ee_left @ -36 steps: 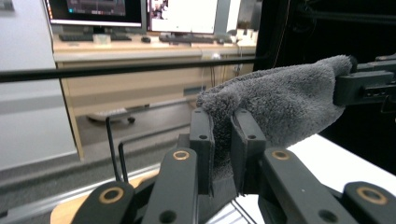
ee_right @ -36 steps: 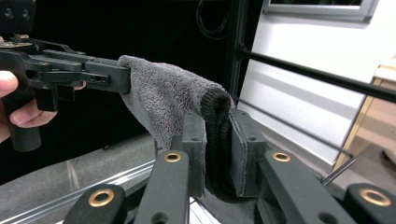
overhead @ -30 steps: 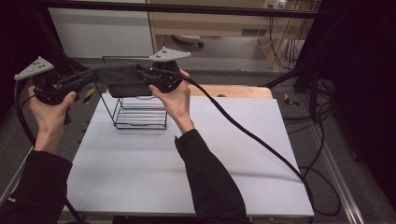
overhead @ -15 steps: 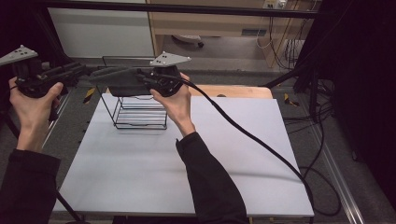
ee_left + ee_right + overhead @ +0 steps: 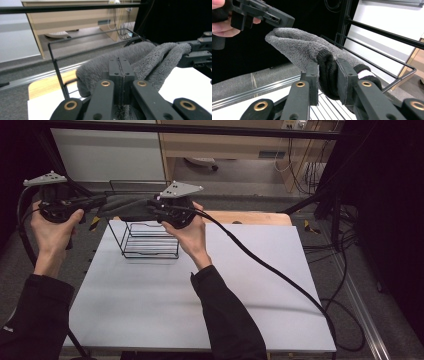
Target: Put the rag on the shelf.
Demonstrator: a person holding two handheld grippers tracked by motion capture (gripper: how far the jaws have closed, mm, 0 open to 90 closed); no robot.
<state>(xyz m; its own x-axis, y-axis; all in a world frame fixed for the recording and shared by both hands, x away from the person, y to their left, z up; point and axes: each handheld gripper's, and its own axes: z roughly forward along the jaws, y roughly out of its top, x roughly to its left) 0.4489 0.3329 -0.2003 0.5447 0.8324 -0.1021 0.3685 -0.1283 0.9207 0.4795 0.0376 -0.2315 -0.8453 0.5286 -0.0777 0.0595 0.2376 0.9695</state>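
Right gripper view — sock's [image 5: 307, 47] pink-white stripe, unlettered

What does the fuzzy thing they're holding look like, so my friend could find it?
Look at the white table, then the black wire rack near its back. Stretched above it, between both hand-held grippers, is a grey fluffy sock with a black cuff, the one soft thing there.

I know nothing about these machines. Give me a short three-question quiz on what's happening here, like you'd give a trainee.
1. True or false: the grey fuzzy sock lies flat on the white table.
2. Which gripper pinches the sock's black cuff? A) left gripper B) right gripper
3. Fill in: below the sock stands a black wire ____.

Key:
1. False; it is held up between both grippers.
2. B
3. rack
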